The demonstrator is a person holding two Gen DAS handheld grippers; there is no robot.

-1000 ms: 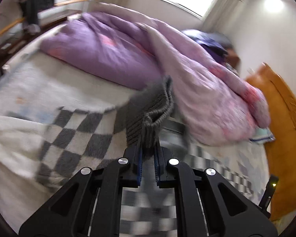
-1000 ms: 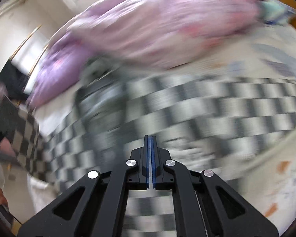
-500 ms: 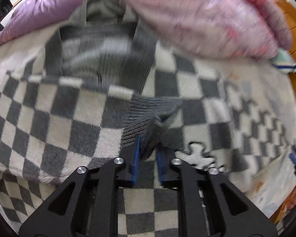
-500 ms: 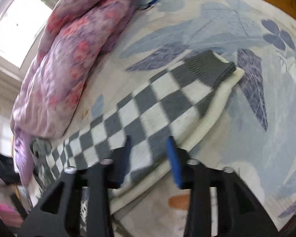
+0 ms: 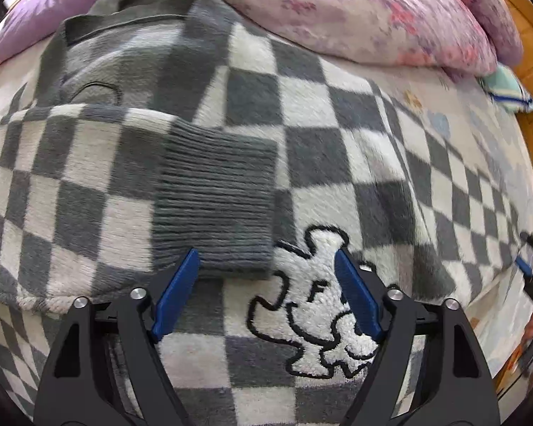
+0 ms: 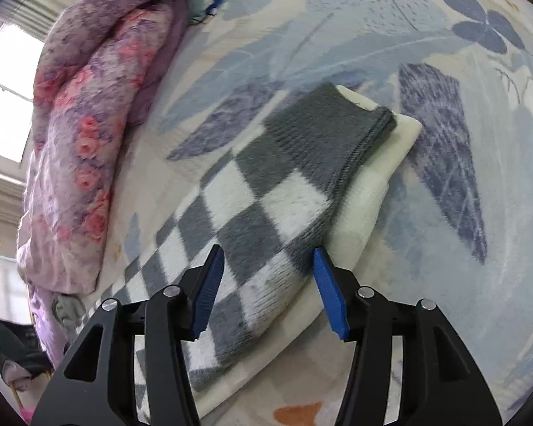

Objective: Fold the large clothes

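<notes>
Left wrist cam sits close above the sweater (image 5: 302, 149) body, looking down and forward along its fingers (image 5: 176, 296) toward the quilt (image 5: 373, 10) heaped at the far side of the bed (image 5: 455, 106). Right wrist cam sits close over one sleeve (image 6: 266, 206), looking along it to the cuff, bedsheet beyond. Shared: the checkered sweater, the quilt (image 6: 85, 142), the bed (image 6: 444, 248). The right gripper (image 5: 531, 280) shows at the left view's right edge.

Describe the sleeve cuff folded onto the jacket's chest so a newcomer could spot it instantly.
On the grey-and-white checkered fleece jacket spread over the bed, look beside the white embroidered cartoon patch. The ribbed plain-grey knit cuff lies there: the only uncheckered, ridged rectangle.
</notes>
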